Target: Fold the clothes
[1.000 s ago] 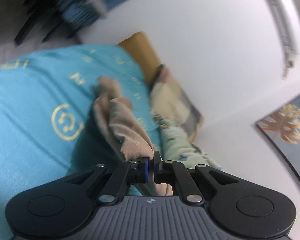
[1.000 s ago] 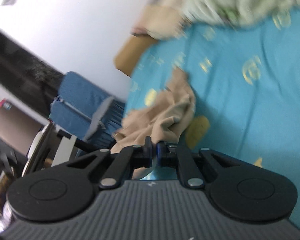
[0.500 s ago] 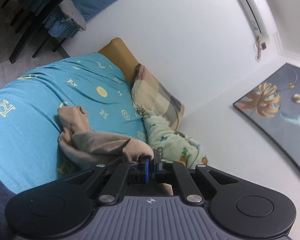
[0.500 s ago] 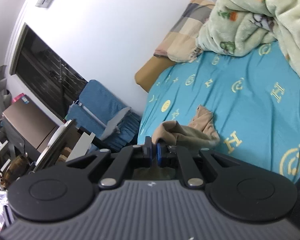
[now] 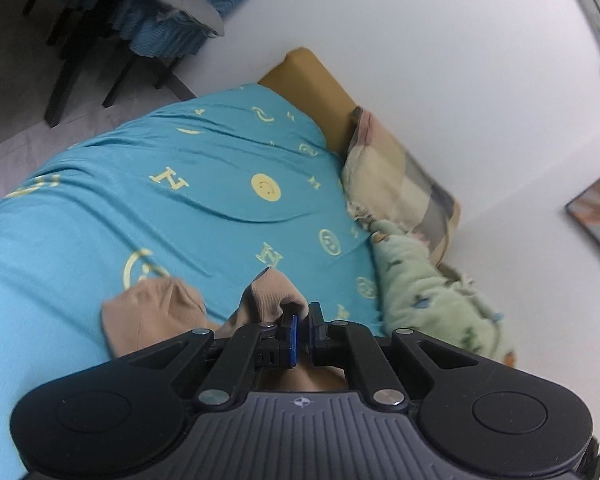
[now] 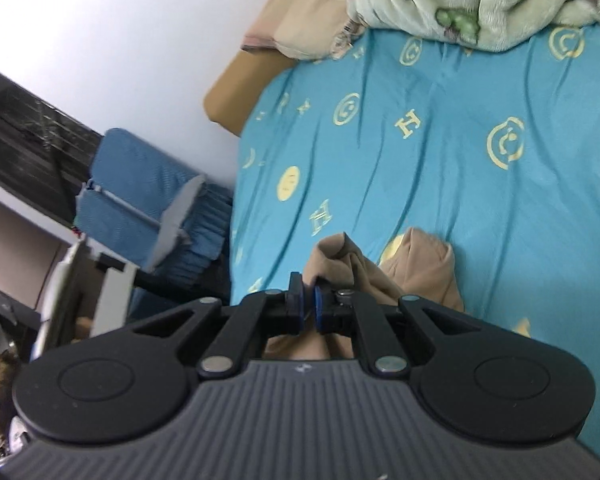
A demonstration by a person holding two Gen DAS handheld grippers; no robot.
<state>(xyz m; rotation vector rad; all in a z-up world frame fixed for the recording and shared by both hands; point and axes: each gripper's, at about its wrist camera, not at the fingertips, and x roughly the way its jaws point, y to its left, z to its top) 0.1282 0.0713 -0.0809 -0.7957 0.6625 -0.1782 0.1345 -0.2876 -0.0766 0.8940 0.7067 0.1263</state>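
A tan garment [image 5: 156,312] lies bunched at the near edge of a bed with a turquoise sheet [image 5: 180,208]. My left gripper [image 5: 300,322] is shut on a raised fold of the tan garment [image 5: 270,296]. In the right wrist view the same tan garment [image 6: 416,276] spreads to the right of the fingers, and my right gripper [image 6: 307,300] is shut on another pinched fold of it [image 6: 334,258]. Most of the garment is hidden under both gripper bodies.
A checked pillow [image 5: 396,184] and a pale green patterned blanket [image 5: 432,292] sit at the head of the bed by the white wall. Blue-covered chairs [image 6: 148,200] stand beside the bed. A mustard headboard edge [image 5: 320,80] shows behind the sheet.
Both grippers have pulled back toward the near edge of the bed with the tan garment, which now lies lower and more hidden under them. The grips have held.
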